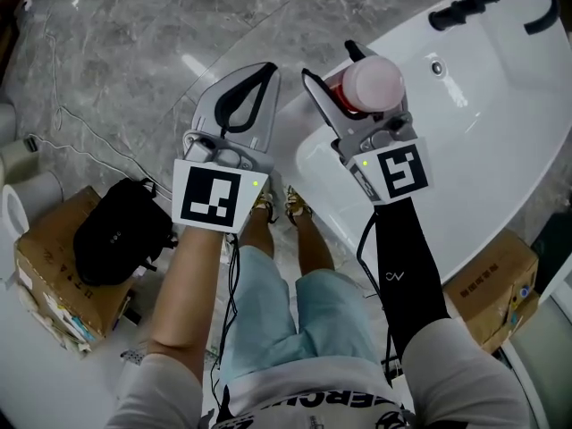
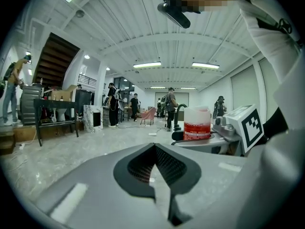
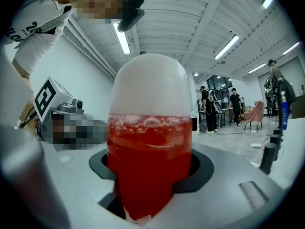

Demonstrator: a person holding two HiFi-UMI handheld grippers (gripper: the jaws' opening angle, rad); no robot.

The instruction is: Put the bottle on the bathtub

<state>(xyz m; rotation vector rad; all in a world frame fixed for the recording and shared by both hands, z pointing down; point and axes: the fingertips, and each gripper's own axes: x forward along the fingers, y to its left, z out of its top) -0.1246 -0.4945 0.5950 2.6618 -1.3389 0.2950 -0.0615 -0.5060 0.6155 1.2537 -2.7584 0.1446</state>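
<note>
Bottle [image 1: 374, 83], red liquid under a white cap, clamped upright in the right gripper [image 1: 347, 83], jaws wide around its body. Hangs over the near rim of the white bathtub [image 1: 483, 123], not yet set down. Held vertical, probably for a stable landing. Left gripper [image 1: 266, 68] pinched together on nothing, parked alongside over the floor, likely just out of the way.

My left gripper [image 1: 241, 96] sits just outside the bathtub [image 1: 483, 123] rim, jaws pressed together with nothing between them, bare left forearm [image 1: 188, 284] stretched straight ahead. My right gripper [image 1: 340, 88] is over the bathtub's near edge, jaws clamped on the bottle [image 1: 374, 83], black-sleeved right arm [image 1: 407, 275] extended. The two grippers are side by side, apart.
</note>
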